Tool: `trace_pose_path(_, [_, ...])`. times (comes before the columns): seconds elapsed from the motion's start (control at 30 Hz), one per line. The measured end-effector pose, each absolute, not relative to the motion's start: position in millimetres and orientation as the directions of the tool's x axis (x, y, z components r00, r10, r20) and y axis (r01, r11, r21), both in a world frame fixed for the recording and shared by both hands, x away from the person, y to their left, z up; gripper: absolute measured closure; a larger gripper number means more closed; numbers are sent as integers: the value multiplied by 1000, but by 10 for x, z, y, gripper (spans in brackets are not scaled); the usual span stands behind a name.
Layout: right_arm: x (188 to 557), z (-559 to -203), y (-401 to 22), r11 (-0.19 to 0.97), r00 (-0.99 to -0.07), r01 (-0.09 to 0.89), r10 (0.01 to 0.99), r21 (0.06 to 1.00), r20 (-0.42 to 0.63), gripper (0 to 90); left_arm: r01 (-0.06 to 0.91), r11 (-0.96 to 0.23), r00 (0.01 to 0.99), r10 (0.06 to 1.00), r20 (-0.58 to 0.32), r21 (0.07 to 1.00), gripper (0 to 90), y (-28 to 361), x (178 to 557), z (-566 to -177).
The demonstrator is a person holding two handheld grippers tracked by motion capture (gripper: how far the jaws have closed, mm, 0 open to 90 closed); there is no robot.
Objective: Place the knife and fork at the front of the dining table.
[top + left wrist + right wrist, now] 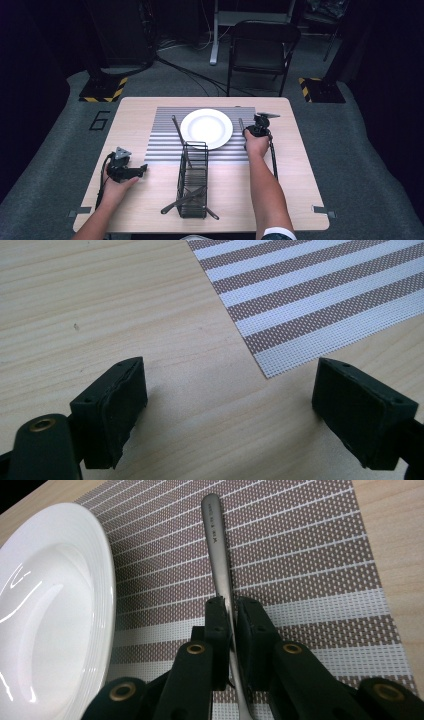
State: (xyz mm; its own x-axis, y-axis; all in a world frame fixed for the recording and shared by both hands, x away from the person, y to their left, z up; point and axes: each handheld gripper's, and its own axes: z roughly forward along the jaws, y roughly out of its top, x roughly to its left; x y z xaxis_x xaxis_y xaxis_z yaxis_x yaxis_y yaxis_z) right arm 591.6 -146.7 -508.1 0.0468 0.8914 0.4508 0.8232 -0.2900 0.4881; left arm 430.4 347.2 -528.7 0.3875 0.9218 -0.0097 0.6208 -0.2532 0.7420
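Observation:
My right gripper (256, 131) is just right of the white plate (206, 127), over the striped placemat (160, 145). In the right gripper view its jaws (231, 625) are shut on the handle of a metal utensil (217, 545). The handle points away over the placemat (310, 555), and the plate (45, 605) lies to its left. The utensil's working end is hidden below the jaws. My left gripper (141, 170) rests low at the table's left side, open with nothing between its jaws (230, 385). Beneath it is bare wood, beside a corner of the placemat (310, 290).
A black wire cutlery caddy (192, 182) stands at the front middle of the table with dark utensils (185, 200) lying across its base. Another utensil (177, 130) lies on the placemat left of the plate. A folding chair (262, 45) stands beyond the far edge.

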Motion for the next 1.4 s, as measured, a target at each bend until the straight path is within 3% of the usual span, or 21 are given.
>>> trace_pose_path(1.07, [5629, -5034, -1466, -178, -54, 856, 903, 486, 426, 773, 621, -251, 385, 923, -11, 743, 144, 3460, 4305, -5287])
trace_pose_path(1.1, [5610, -4993, -1452, -196, -44, 849, 899, 490, 436, 724, 621, -251, 386, 922, -12, 743, 144, 3460, 4305, -5287])
trace_pose_path(1.4, [5404, -4787, -1544, -76, -141, 822, 933, 565, 330, 640, 621, -250, 385, 923, -12, 743, 145, 3458, 4302, -5287])
